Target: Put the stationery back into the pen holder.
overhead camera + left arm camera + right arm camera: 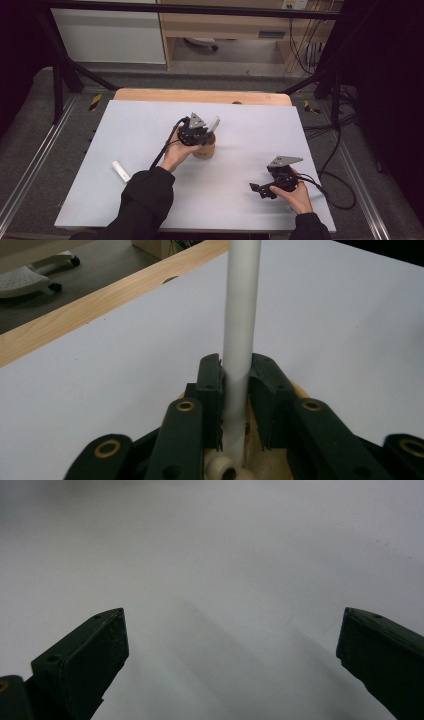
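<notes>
Nearest in, a dark sleeve (pixel 145 200) coming over the near edge of the white table (pixel 150 125). Near right, the right gripper (pixel 256 189) held low, jaws spread wide, nothing between them, bare tabletop ahead. Further out at the centre, the left gripper (pixel 200 136) poised right over the wooden cup (pixel 205 147), pointing down into it. Between its pads (pixel 210 390), the white tube (pixel 240 315), foot in the cup, long axis near upright, tilting up and to the far right. Pads close on both sides of it; pinching or just slack, too fine to call. Clearly the left hand's job, the right well apart. Over at near left, a second white tube (pixel 120 171) lying flat.
</notes>
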